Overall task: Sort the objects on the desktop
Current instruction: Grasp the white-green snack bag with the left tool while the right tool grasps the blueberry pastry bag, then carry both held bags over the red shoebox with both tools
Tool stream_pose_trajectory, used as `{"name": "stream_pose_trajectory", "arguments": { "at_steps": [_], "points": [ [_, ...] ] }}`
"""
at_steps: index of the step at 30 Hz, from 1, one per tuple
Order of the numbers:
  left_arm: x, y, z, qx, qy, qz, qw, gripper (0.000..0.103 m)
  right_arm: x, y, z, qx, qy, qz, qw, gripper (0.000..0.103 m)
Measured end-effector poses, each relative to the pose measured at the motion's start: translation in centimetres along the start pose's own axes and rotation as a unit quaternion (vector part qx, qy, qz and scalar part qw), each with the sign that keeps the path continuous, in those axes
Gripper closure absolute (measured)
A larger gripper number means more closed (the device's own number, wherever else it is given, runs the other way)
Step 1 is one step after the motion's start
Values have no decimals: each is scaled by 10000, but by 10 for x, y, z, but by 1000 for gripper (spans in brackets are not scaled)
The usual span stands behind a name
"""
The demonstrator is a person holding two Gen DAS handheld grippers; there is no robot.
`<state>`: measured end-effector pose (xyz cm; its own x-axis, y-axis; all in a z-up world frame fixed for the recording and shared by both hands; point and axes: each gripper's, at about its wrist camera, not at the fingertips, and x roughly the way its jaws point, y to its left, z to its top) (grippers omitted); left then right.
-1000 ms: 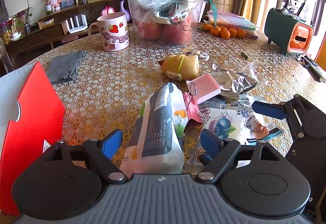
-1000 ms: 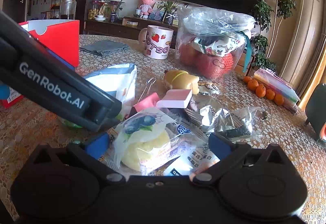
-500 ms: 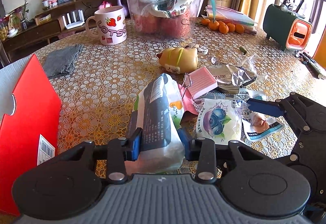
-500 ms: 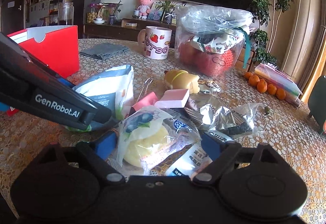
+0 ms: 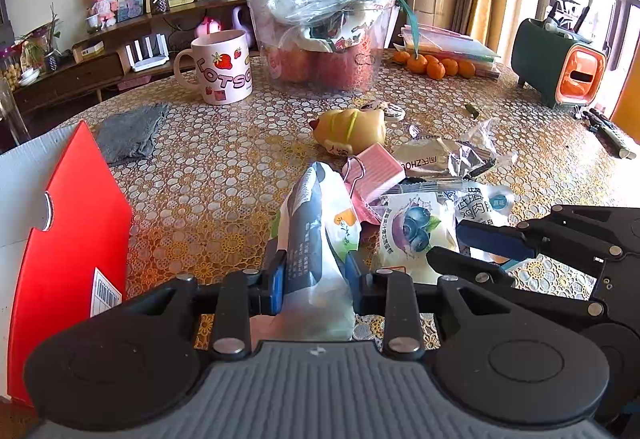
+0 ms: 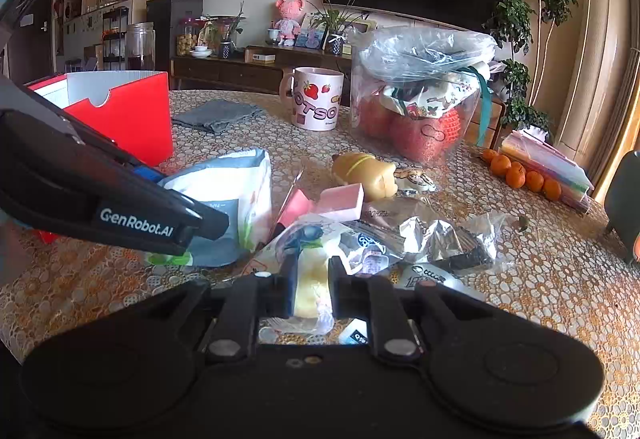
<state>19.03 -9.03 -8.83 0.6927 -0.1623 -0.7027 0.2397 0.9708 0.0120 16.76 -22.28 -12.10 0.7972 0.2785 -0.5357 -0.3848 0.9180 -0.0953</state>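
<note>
My left gripper (image 5: 314, 275) is shut on a white and grey snack bag (image 5: 316, 235), which also shows in the right wrist view (image 6: 236, 199). My right gripper (image 6: 312, 287) is shut on a clear blueberry pastry packet (image 6: 310, 271), seen in the left wrist view (image 5: 416, 231) beside the bag. Both lie in a pile on the patterned table (image 5: 208, 175) with a pink eraser block (image 5: 380, 167), a yellow squishy toy (image 5: 352, 129) and a silver wrapper (image 5: 444, 159). A red box (image 5: 68, 239) stands at the left.
A strawberry mug (image 5: 222, 69), a grey cloth (image 5: 130, 131) and a clear bag-covered container (image 5: 324, 39) stand farther back. Oranges (image 5: 436, 65), a green and orange appliance (image 5: 560, 63) and pens (image 5: 608, 131) are at the right.
Both grippers have closed: the left on the snack bag, the right on the blueberry pastry packet. Both were open a second ago.
</note>
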Motion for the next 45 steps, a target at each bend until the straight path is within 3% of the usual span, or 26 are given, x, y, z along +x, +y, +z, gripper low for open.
{"name": "stream_pose_trajectory", "arguments": {
  "at_steps": [2, 4, 5, 6, 14, 21, 27, 33, 45],
  "points": [
    [-3, 3, 0, -49, -24, 10, 10000, 74, -1, -2, 1, 124, 52, -7, 9999, 74],
    [-6, 7, 1, -85, -59, 46, 9999, 75, -3, -2, 3, 243, 57, -12, 9997, 58],
    [-7, 10, 1, -108, -73, 55, 9999, 76, -3, -1, 5, 272, 48, -34, 9996, 40],
    [-8, 13, 2, -142, -96, 72, 9998, 76, -3, 0, 6, 289, 20, -49, 9996, 30],
    [-9, 37, 2, -421, -148, 145, 9989, 80, 25, 18, 16, 379, 331, -392, 9980, 28],
    [-1, 40, -1, -391, -95, -166, 9991, 80, 43, 17, 14, 673, 599, -565, 9943, 30],
    [9, 30, -4, -126, 60, -356, 9993, 79, 38, 14, 11, 713, 569, -510, 9945, 38],
    [6, 28, -6, -93, 13, -280, 9996, 80, 33, 12, 13, 788, 568, -452, 9942, 48],
    [-29, 32, -4, -409, -190, -261, 9986, 82, -4, 10, 24, 793, 333, -374, 9956, 50]
  ]
}}
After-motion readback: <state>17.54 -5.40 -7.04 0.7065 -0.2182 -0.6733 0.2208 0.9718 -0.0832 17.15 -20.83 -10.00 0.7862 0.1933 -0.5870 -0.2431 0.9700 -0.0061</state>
